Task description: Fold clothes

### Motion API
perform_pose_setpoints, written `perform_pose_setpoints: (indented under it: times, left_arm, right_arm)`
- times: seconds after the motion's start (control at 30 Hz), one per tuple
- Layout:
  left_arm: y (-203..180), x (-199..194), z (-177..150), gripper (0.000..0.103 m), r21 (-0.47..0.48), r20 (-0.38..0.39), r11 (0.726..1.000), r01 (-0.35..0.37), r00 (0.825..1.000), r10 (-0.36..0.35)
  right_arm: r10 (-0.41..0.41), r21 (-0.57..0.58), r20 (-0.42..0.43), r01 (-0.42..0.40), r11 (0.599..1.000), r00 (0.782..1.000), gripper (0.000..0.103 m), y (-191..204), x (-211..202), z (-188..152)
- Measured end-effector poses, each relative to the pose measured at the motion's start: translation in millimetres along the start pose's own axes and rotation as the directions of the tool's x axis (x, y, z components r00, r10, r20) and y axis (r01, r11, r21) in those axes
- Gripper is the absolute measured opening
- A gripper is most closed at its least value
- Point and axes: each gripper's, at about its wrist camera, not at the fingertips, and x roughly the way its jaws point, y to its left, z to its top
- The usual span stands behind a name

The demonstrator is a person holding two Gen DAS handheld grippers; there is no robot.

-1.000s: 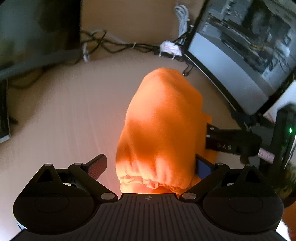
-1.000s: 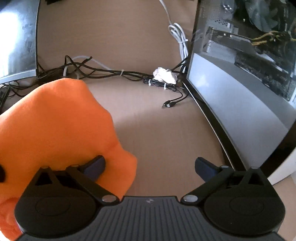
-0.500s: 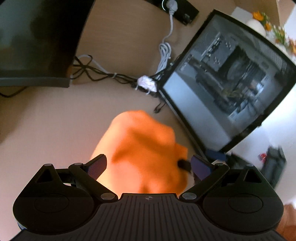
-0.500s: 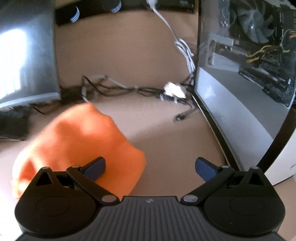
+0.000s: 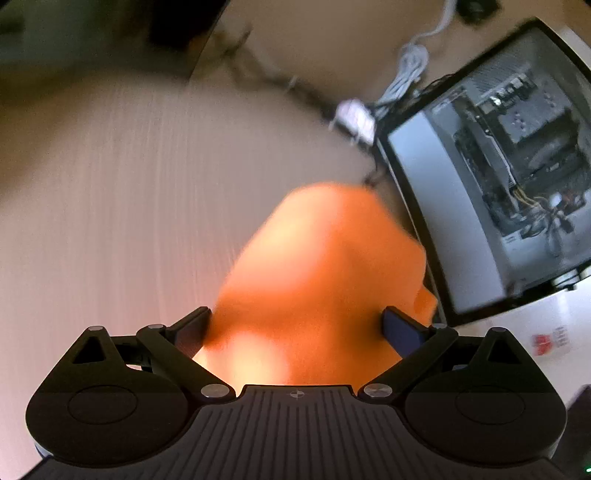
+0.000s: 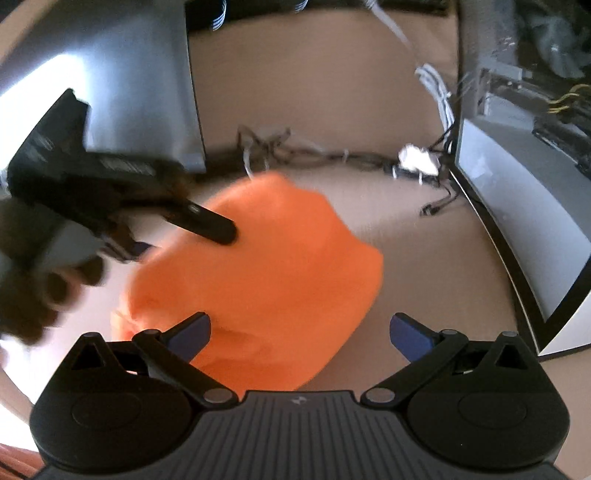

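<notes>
An orange garment (image 5: 321, 280) lies bunched in a rounded heap on the beige table (image 5: 129, 221). My left gripper (image 5: 297, 328) is open, its jaws wide apart on either side of the near end of the heap. In the right wrist view the same garment (image 6: 258, 280) lies left of centre. My right gripper (image 6: 301, 332) is open and empty above its right edge. The left gripper's body (image 6: 92, 188) reaches in from the left there, one finger (image 6: 210, 225) over the cloth. The views are blurred by motion.
A glass-sided computer case (image 5: 498, 177) stands at the right (image 6: 524, 166). A tangle of black and white cables (image 6: 332, 158) runs along the back of the table. A dark monitor (image 5: 92, 33) stands at the back left, and a silver panel (image 6: 122, 85) shows there too.
Both grippers have swung. The garment now lies between the left jaws and more central in the right view. The left gripper has come into the right view from the left.
</notes>
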Motion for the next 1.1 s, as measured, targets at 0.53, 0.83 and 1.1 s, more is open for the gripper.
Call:
perform_pose_setpoints:
  times: [0.53,0.83,1.1]
  left_arm:
    - [-36.6,-68.9,-33.0,0.1,0.226,0.06,0.965,0.135,0.987,-0.152]
    - [-27.3,-36.9,18.1,0.1,0.162,0.054,0.96,0.23,0.969,-0.241]
    - [-13.8,42.1,33.2,0.101,0.099,-0.032,0.992,0.08,0.996,-0.078]
  right_arm:
    - [-0.217,-0.118,0.029,0.219,0.969,0.976,0.103,-10.5,3.9,3.9]
    - [0.175,0.068,0.12,-0.184,0.981,0.977,0.103,-7.8,-34.4,20.5]
    - [0.299,0.153,-0.086,-0.284,0.947,0.95,0.103,10.4,30.8,-10.4]
